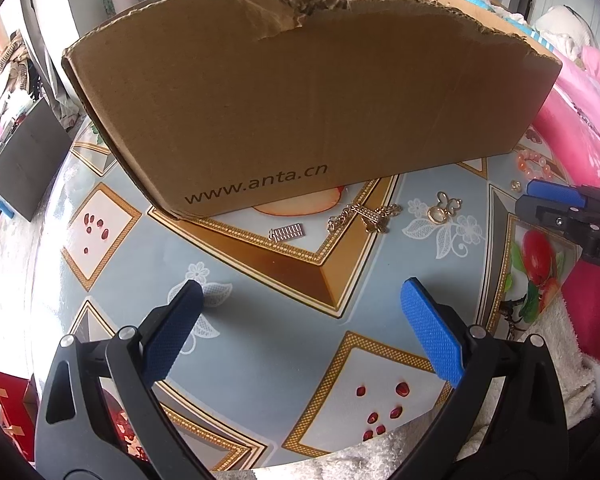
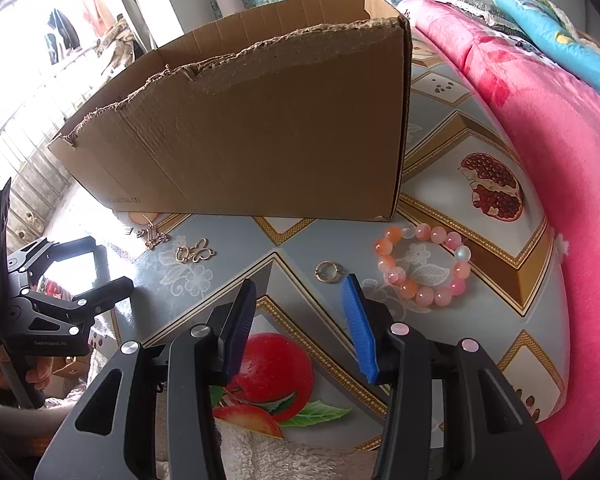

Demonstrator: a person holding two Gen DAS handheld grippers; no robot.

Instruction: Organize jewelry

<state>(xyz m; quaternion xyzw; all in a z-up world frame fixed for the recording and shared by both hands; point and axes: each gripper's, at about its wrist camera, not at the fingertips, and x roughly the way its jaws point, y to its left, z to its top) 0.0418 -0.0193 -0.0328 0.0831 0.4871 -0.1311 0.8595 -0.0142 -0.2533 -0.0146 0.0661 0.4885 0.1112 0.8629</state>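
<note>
Two claws spread, empty, small bar charm lying crosswise before box.

Both cameras ride just behind their tongs and look steeply down and forward over the tabletop, close above it. The left wrist view faces the long printed side of the cardboard box nearly head-on, with the right tongs entering at its right edge. The right wrist view looks from further right, seeing the same box at an angle, and the left tongs at its left edge. Both share the butterfly pendant and the bead bracelet.
</note>
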